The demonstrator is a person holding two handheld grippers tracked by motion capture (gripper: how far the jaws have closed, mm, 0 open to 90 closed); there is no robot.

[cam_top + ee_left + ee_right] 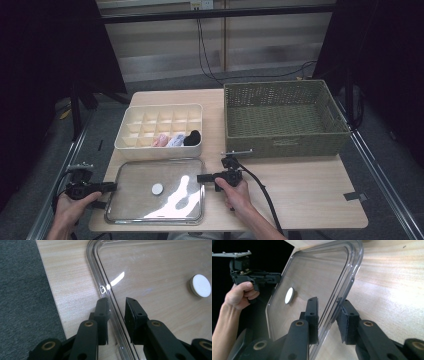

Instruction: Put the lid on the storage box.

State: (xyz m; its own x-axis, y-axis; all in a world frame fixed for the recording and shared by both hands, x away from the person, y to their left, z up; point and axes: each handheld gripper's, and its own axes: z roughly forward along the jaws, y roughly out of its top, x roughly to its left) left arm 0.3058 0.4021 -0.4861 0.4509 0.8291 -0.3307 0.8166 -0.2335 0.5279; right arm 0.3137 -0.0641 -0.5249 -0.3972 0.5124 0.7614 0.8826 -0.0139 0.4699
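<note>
A clear rectangular lid [135,197] with a white round knob [157,189] lies flat on the wooden table near its front edge. My left gripper [114,187] is at the lid's left rim, and in the left gripper view the rim [100,277] runs between the two jaws of that gripper [117,303], which are shut on it. My right gripper [200,178] is at the lid's right rim. In the right gripper view its jaws [328,303] clamp the edge of the lid [317,272]. The left gripper [279,277] shows across the lid, held by a hand.
A cream divided organiser box [125,137] stands just behind the lid, with pink, white and black rolled items in its front cells. A green woven basket [285,145] stands at the back right. Bare tabletop [310,195] lies to the right. The left table edge is close to my left gripper.
</note>
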